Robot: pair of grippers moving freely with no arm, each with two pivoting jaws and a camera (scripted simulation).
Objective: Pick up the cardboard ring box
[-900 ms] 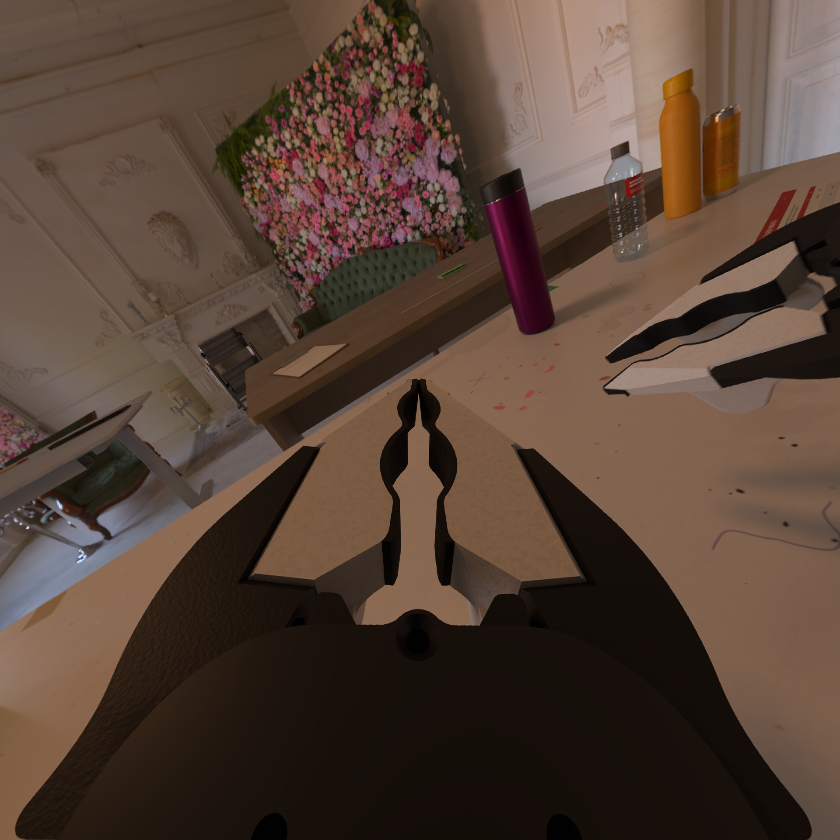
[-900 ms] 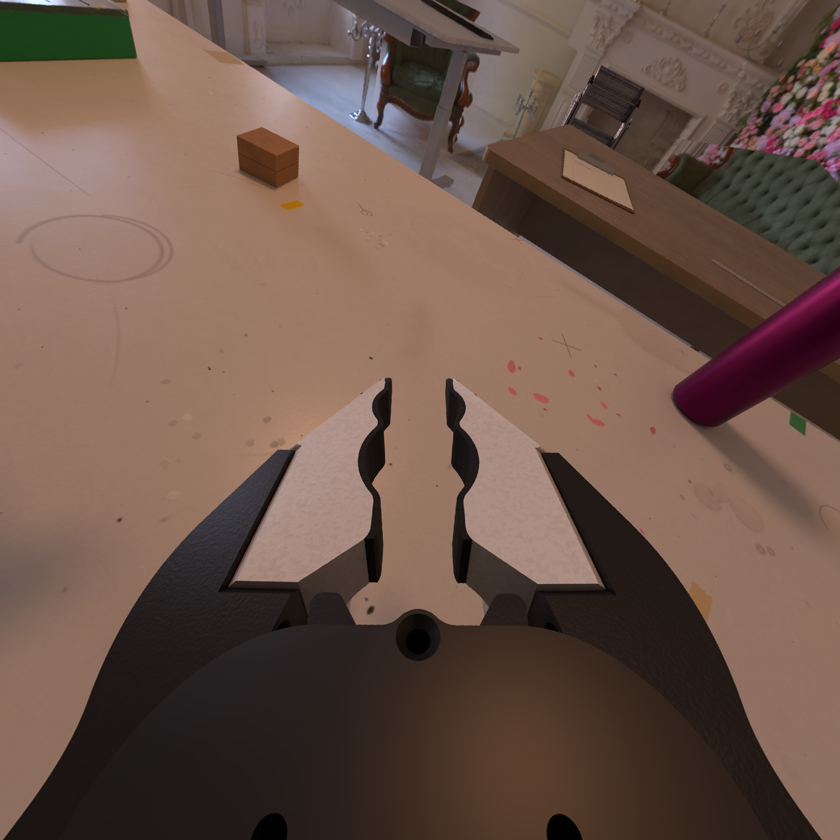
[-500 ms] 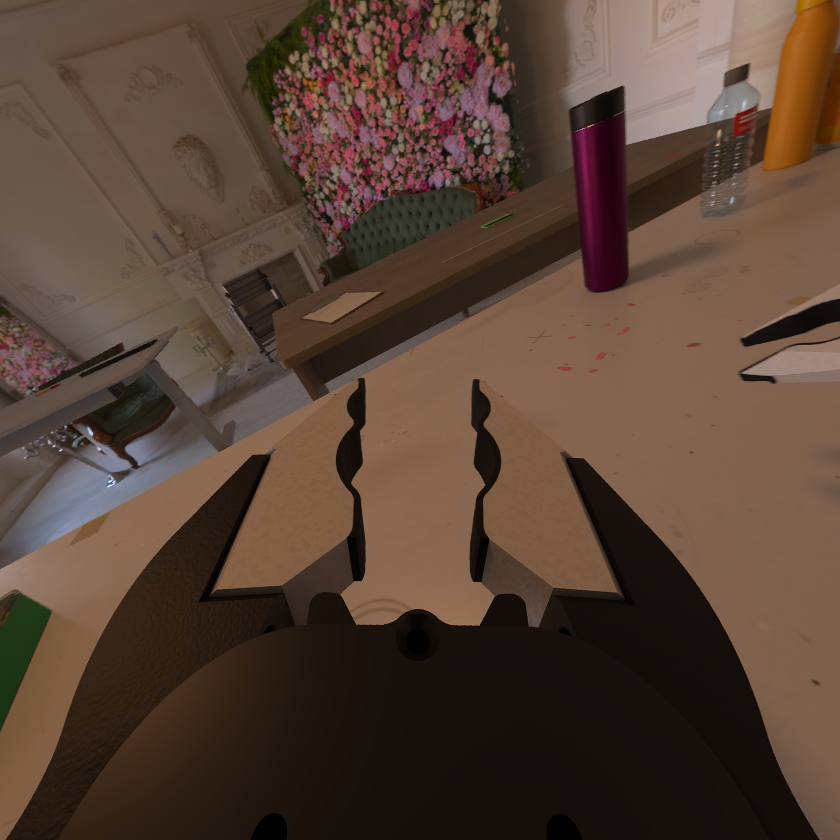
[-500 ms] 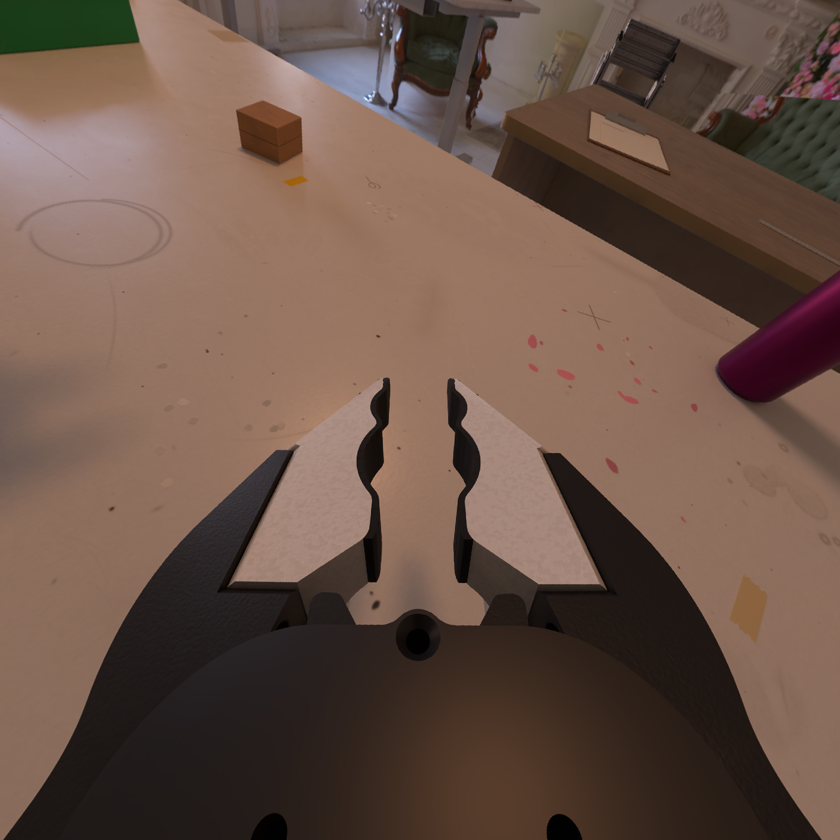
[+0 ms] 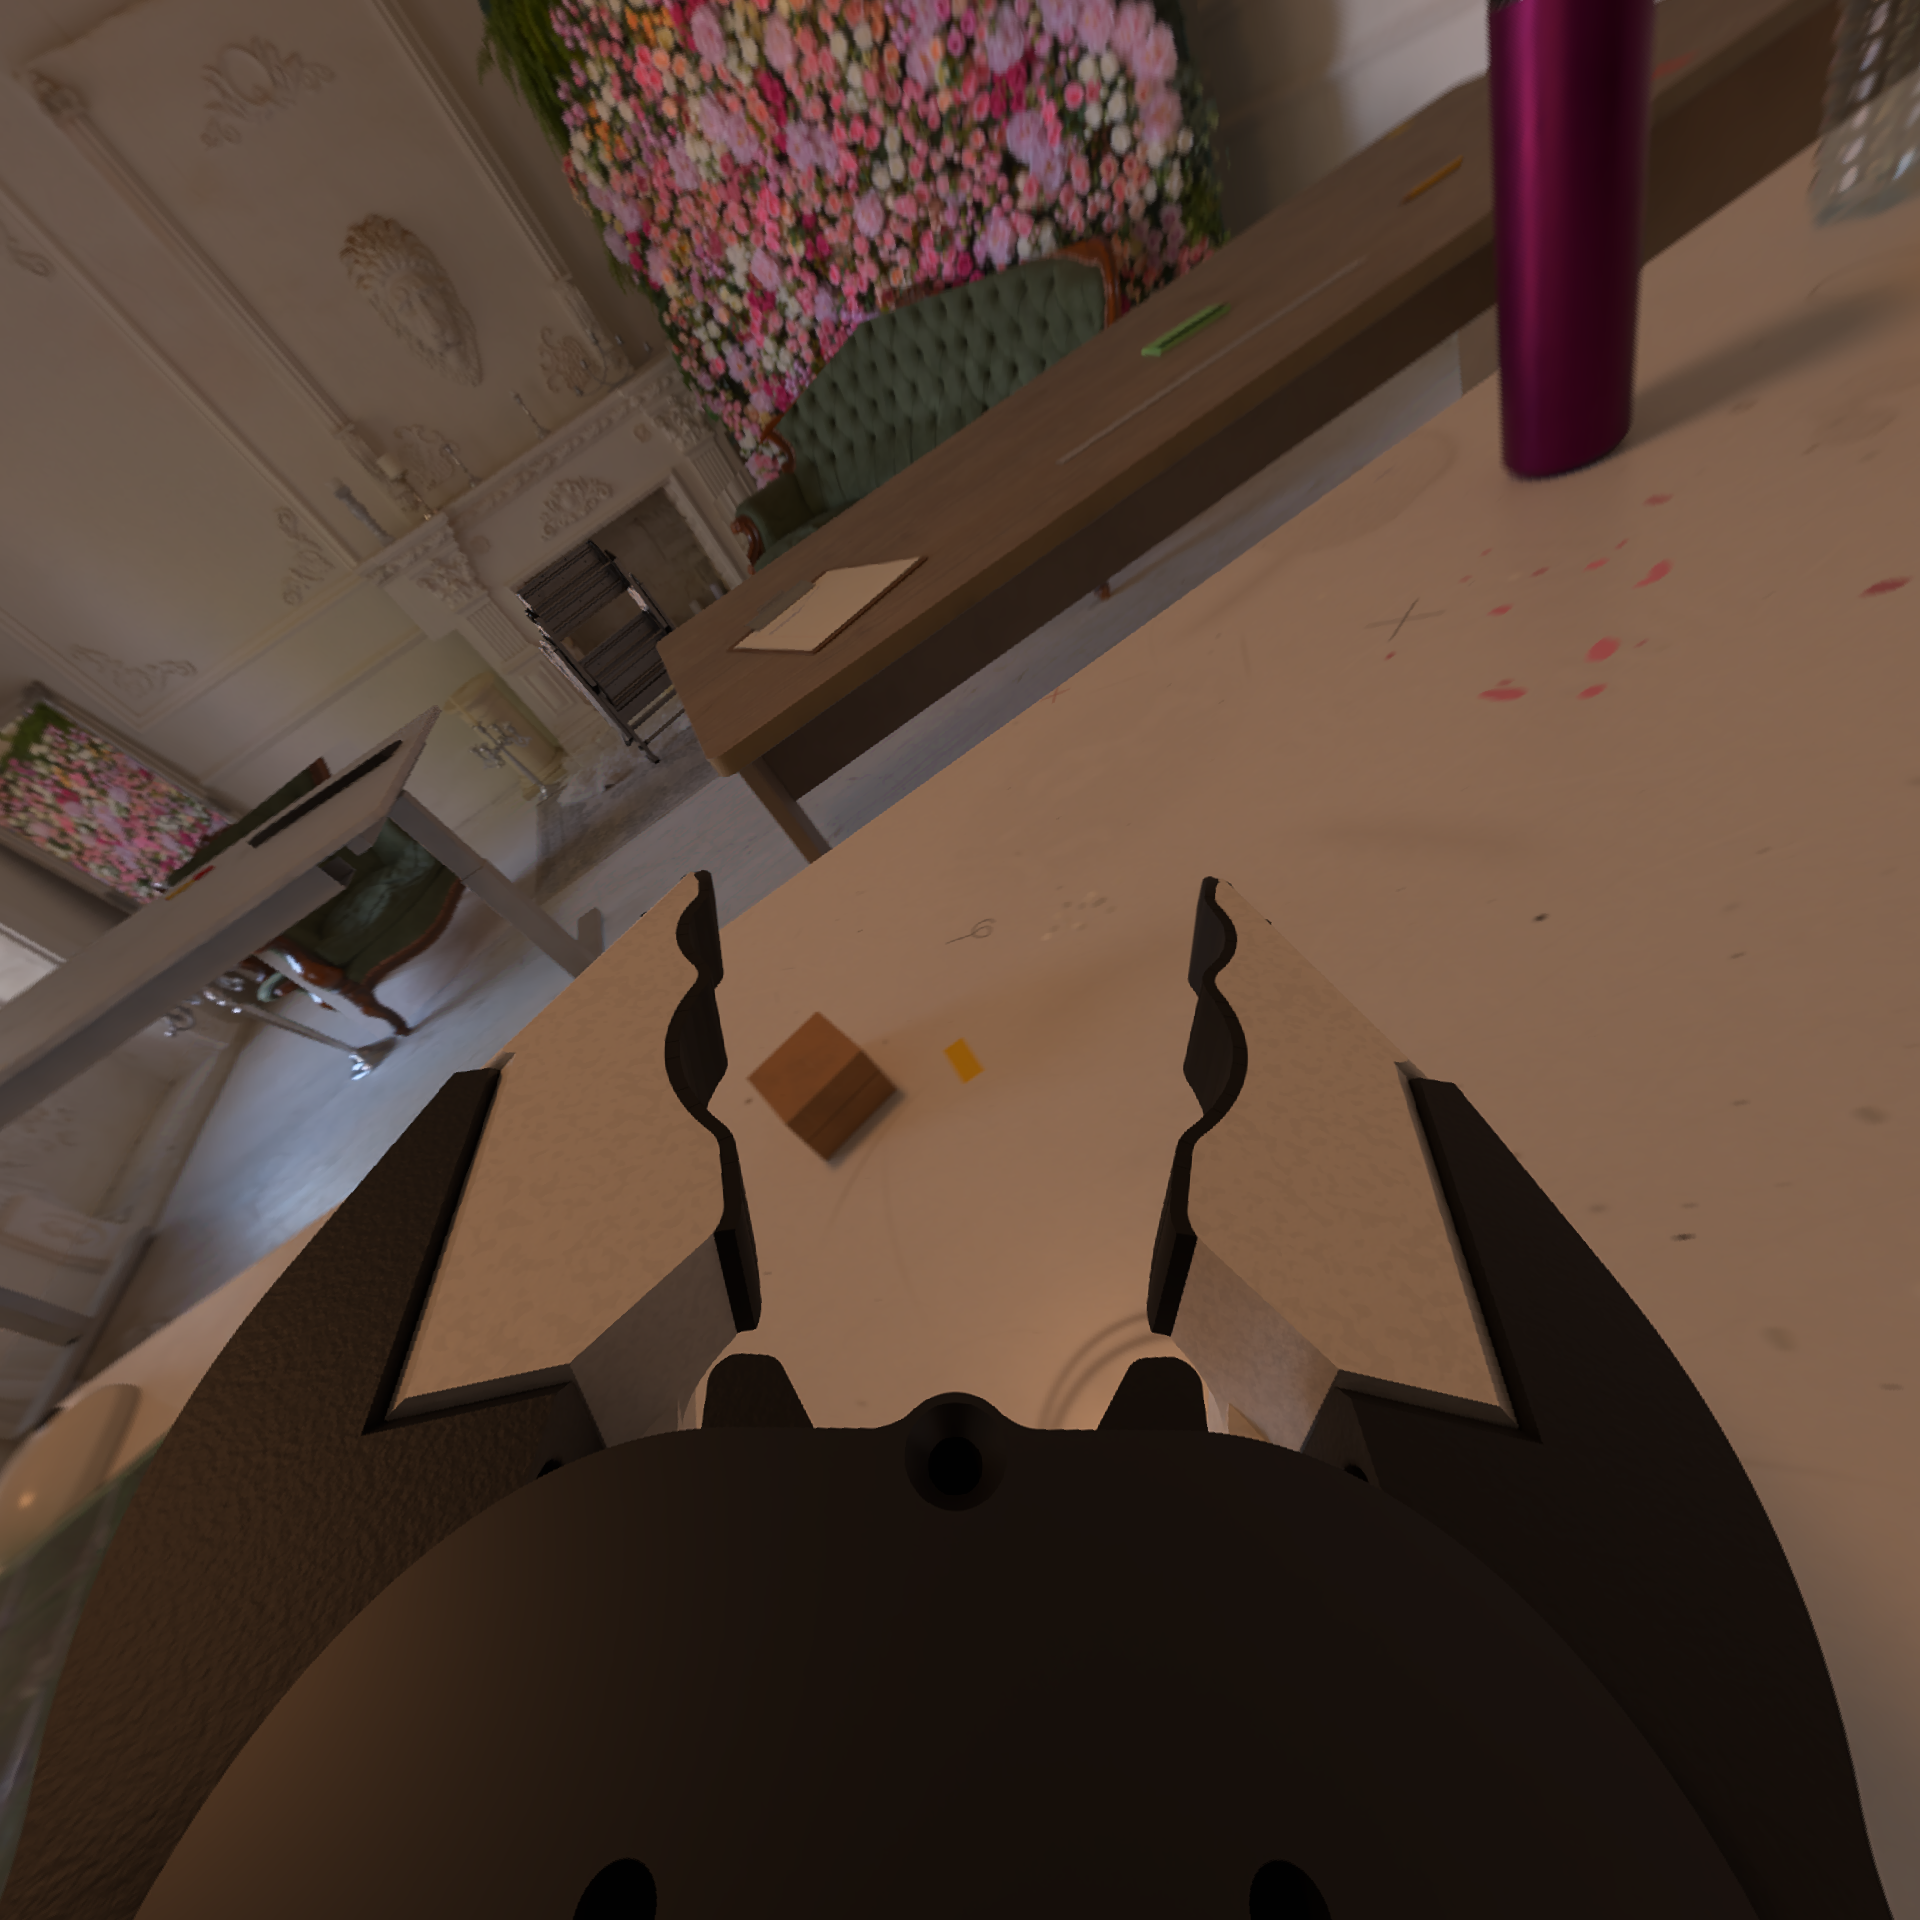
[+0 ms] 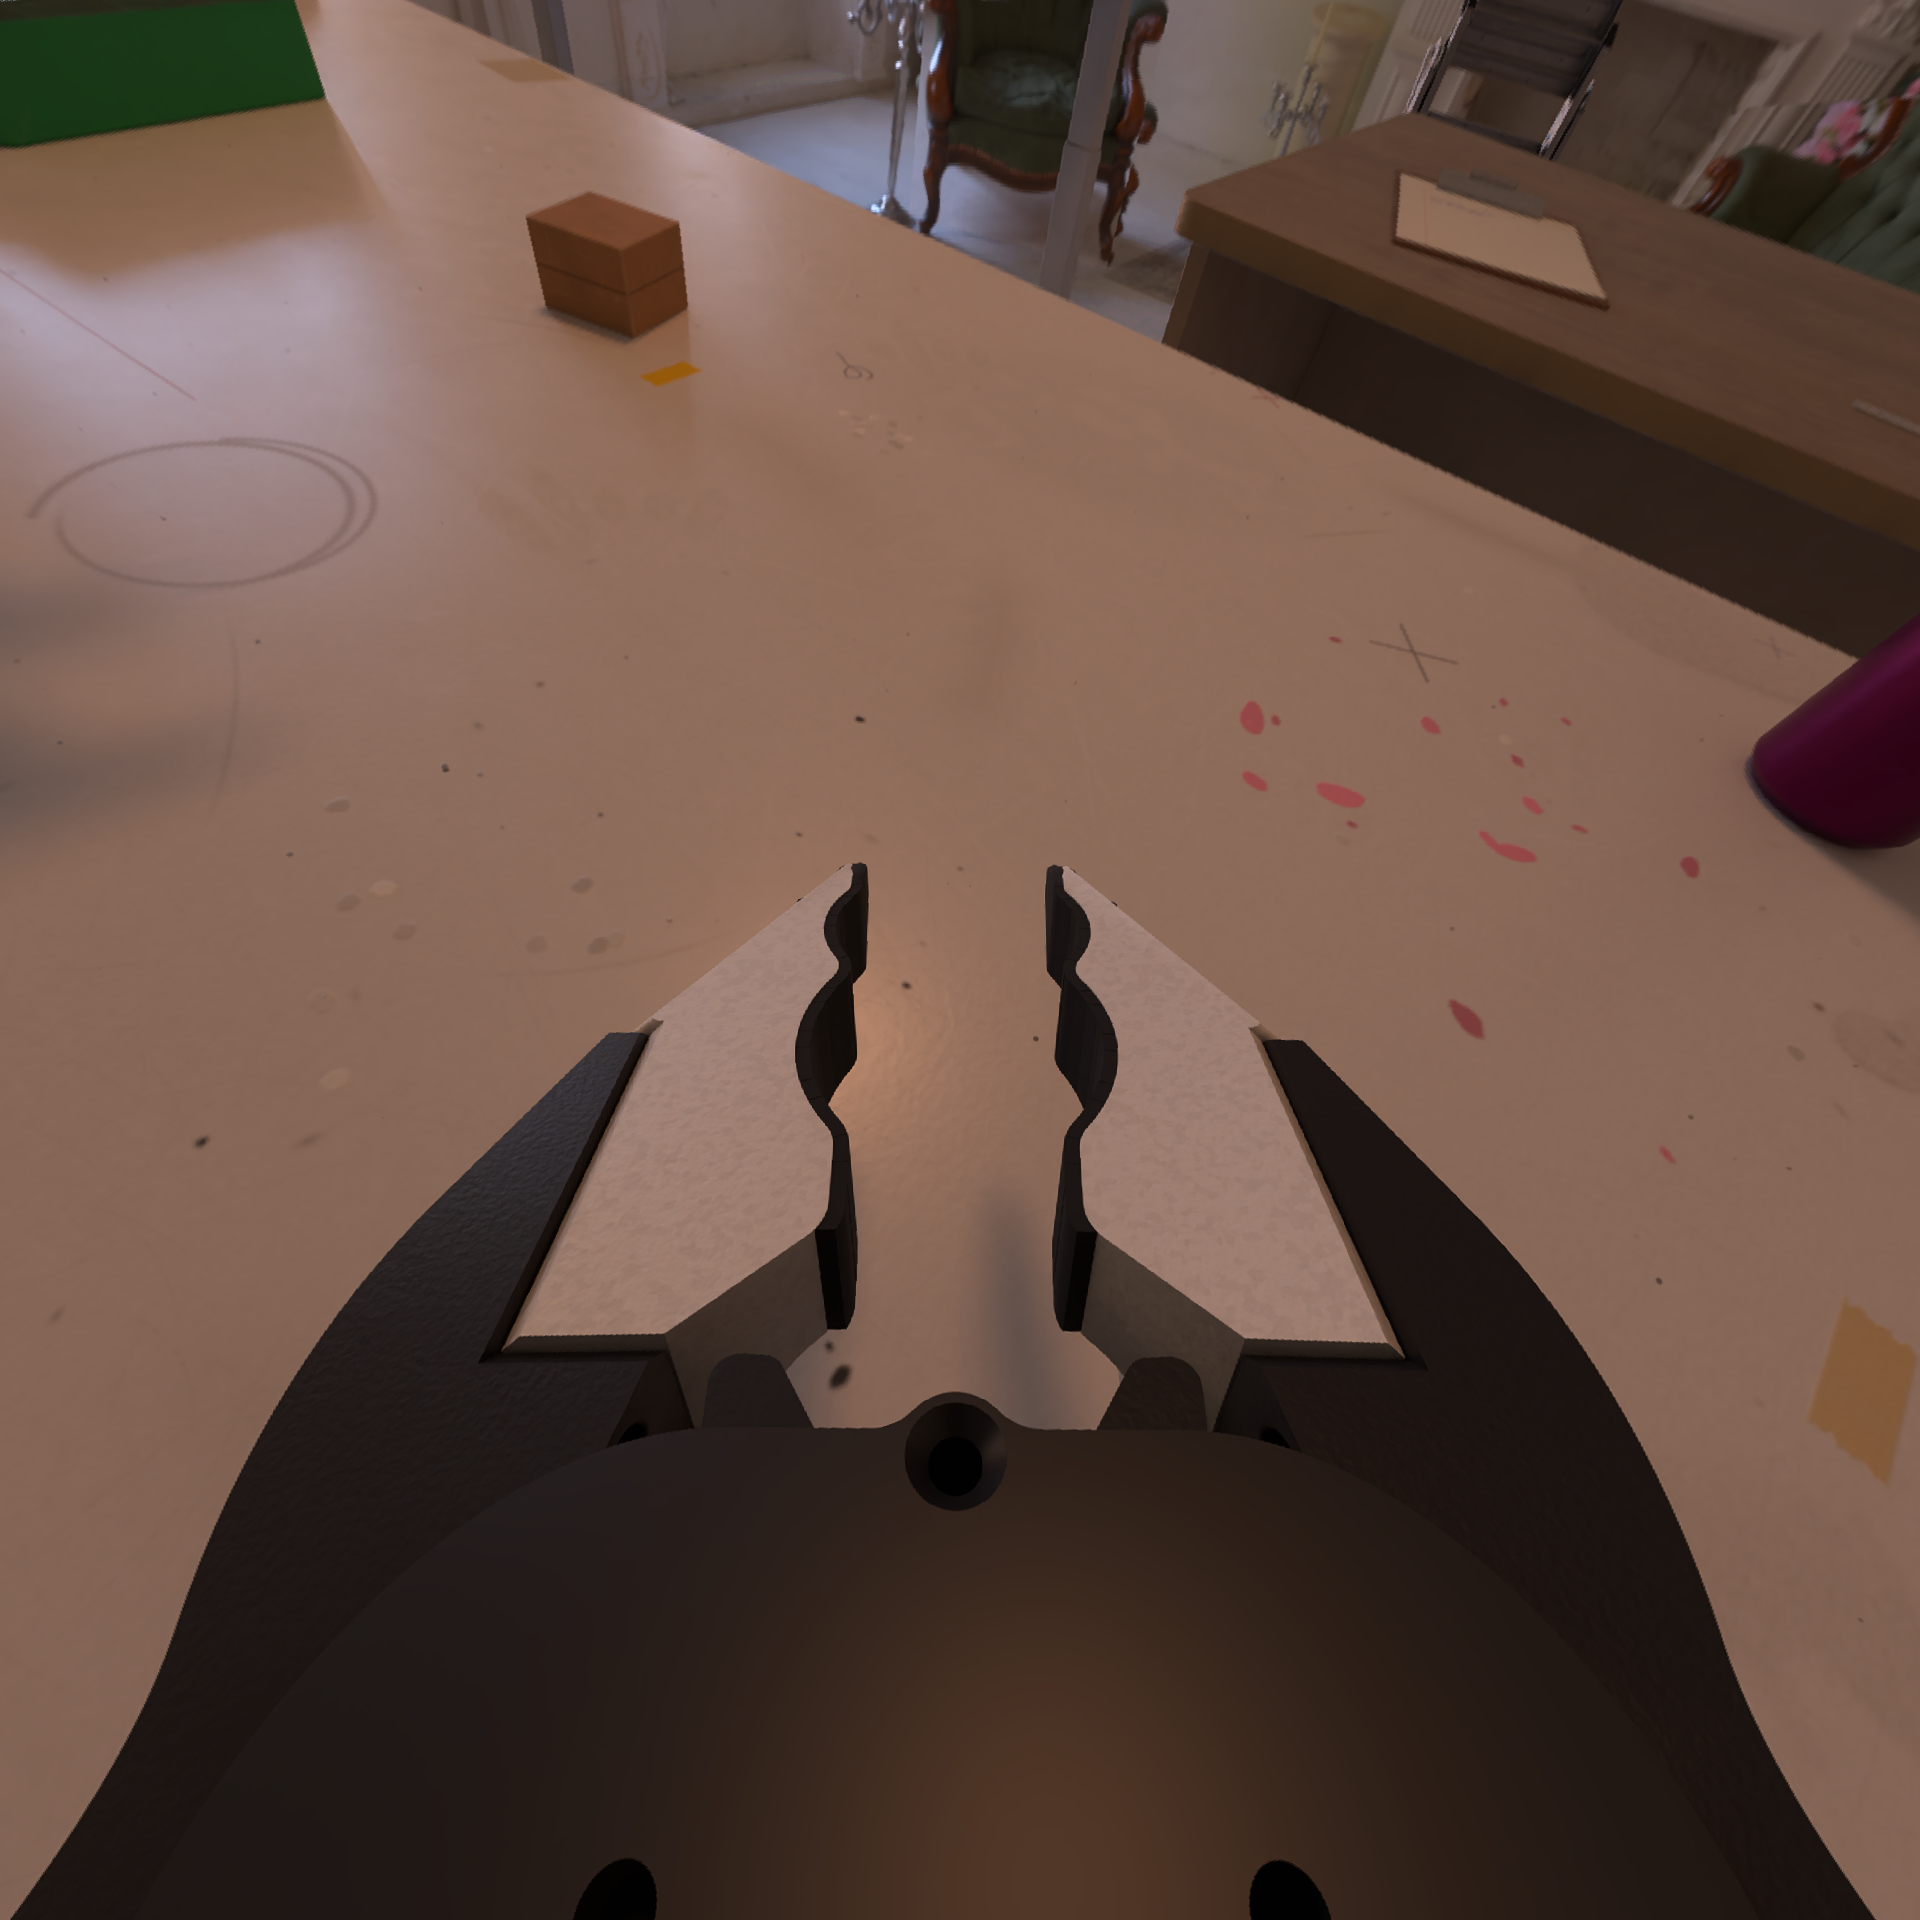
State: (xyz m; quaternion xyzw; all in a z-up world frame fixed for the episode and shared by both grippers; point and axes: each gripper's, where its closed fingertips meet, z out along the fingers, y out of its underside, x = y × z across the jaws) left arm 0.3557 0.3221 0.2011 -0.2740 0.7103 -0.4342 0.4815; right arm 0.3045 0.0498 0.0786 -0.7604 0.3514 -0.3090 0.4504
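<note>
The cardboard ring box is a small brown cube with a seam around its middle, resting on the beige table. In the left wrist view it lies below and between my wide-open fingers, nearer the left finger, not touched. My left gripper is open and empty, above the box. In the right wrist view the box stands far ahead to the upper left. My right gripper is open with a narrower gap, empty, low over the table.
A magenta tumbler stands at the far right, also in the right wrist view. A small yellow tape mark lies beside the box. A green sheet lies far left. The table edge runs close behind the box. A clear glass object sits at lower left.
My left gripper has opened from shut to wide and swung left, bringing the ring box into view between its fingers. My right gripper opened slightly and drifted a little forward.
</note>
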